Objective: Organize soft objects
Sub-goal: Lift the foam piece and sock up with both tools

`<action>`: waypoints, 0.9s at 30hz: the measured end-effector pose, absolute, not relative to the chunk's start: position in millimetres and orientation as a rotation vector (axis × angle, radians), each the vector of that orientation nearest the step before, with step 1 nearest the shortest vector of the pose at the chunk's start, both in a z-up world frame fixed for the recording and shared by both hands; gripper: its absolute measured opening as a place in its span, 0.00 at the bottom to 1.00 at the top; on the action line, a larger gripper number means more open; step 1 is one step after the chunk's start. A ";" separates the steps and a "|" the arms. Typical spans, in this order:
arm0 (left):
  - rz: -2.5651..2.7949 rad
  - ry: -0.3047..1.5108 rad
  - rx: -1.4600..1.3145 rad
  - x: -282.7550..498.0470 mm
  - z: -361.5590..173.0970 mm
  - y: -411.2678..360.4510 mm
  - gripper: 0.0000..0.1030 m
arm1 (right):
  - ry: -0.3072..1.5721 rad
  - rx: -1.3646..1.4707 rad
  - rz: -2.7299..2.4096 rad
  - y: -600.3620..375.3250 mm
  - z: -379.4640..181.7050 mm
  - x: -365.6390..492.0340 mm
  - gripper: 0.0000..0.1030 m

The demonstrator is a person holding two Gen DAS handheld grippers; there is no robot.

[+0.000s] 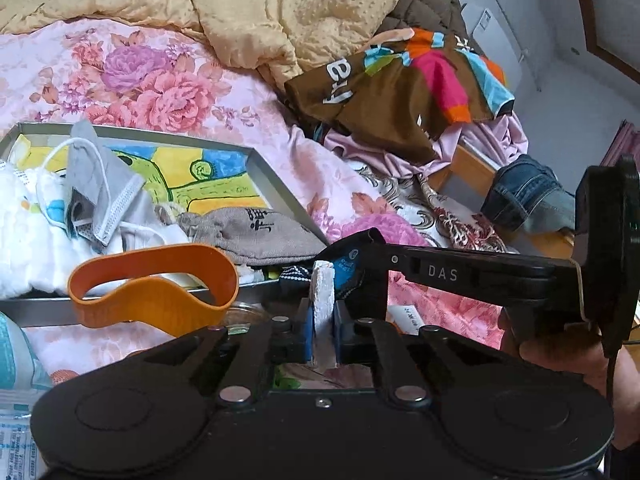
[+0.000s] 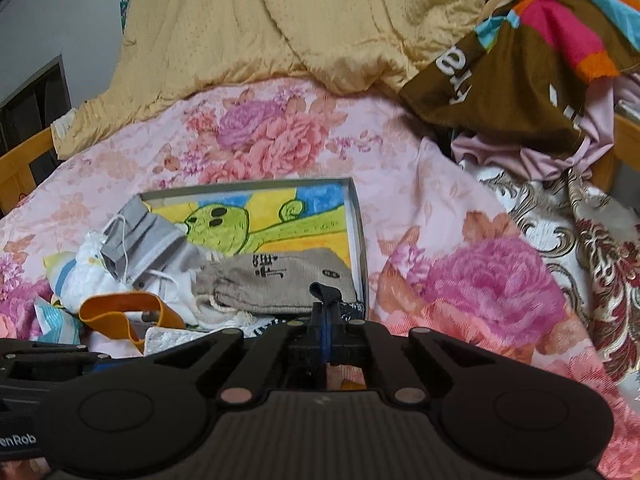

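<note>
Two grippers, left gripper (image 1: 323,320) pinching white foam (image 1: 323,292), right gripper (image 2: 328,324) clamping dark cloth (image 2: 326,293)

Shallow grey tray (image 2: 357,224) on floral bed, cartoon print inside.

In tray: grey face mask (image 2: 138,236) at 9 o'clock, propped over white padded cloth (image 1: 24,240); beige drawstring pouch (image 2: 276,276) flat at 5 o'clock.

Orange band (image 1: 154,286) looped at near rim.

White foam piece (image 1: 323,294) upright, pinched; dark sock (image 2: 325,293) also clamped.
</note>
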State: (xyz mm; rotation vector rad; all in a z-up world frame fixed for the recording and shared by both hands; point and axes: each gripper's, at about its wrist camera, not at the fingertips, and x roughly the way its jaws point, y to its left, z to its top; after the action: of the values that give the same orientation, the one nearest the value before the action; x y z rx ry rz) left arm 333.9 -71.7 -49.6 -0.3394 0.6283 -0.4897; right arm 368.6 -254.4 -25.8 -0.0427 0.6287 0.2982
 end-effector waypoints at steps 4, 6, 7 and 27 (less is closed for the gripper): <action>-0.494 0.605 -0.346 328.8 -40.9 -69.2 0.10 | 0.585 -0.028 0.286 -256.8 -17.4 361.3 0.00; -0.492 0.585 -0.353 326.5 -34.8 -66.1 0.10 | 0.552 -0.021 0.280 -258.6 -10.9 356.2 0.00; -0.491 0.575 -0.356 325.2 -31.7 -64.2 0.10 | 0.535 -0.017 0.278 -259.7 -7.5 353.3 0.00; -0.384 0.366 -0.360 370.0 12.0 -13.7 0.10 | 0.241 0.033 0.284 -236.3 61.2 383.1 0.00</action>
State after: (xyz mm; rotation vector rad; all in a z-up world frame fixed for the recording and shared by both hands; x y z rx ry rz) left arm 370.0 -13.7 12.0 -0.3602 0.3664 -0.3835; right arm 383.1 -236.3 61.2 0.0328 0.2414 0.2841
